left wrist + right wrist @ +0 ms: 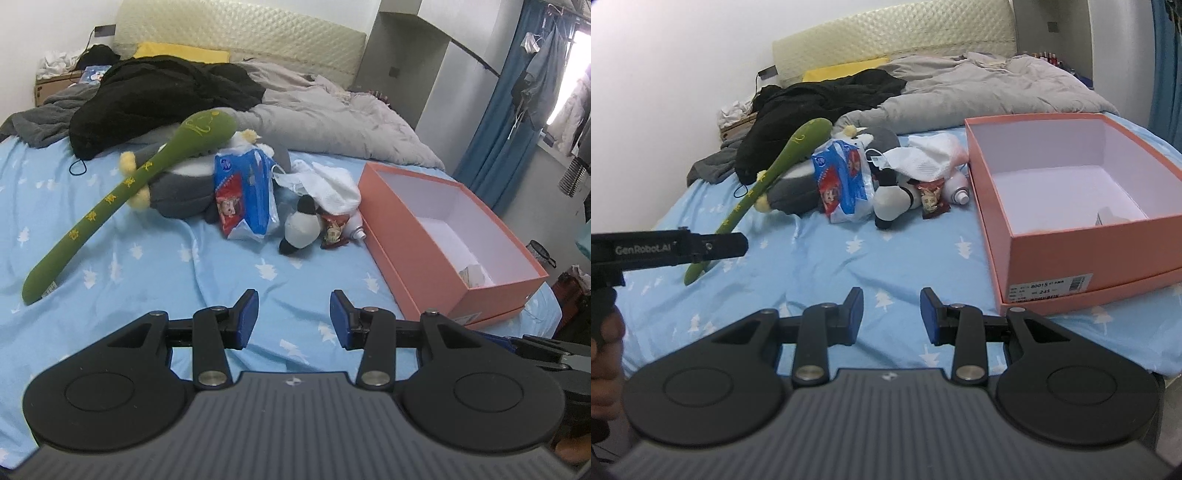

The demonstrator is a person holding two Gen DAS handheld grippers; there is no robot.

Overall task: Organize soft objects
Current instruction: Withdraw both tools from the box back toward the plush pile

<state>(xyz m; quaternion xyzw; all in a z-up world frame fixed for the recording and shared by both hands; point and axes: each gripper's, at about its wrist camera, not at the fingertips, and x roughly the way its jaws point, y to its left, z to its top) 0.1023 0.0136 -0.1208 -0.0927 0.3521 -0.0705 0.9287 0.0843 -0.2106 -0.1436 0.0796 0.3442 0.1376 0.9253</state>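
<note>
On the blue bedsheet lies a pile of soft things: a long green plush stick, a grey plush toy, a blue tissue pack, a small black-and-white plush and a white cloth. An open pink box stands to the right. My left gripper is open and empty above the sheet, in front of the pile. My right gripper is open and empty too, left of the box.
A black garment and a grey quilt lie behind the pile. A red snack packet and a white bottle lie by the box. The left gripper's body shows at the left.
</note>
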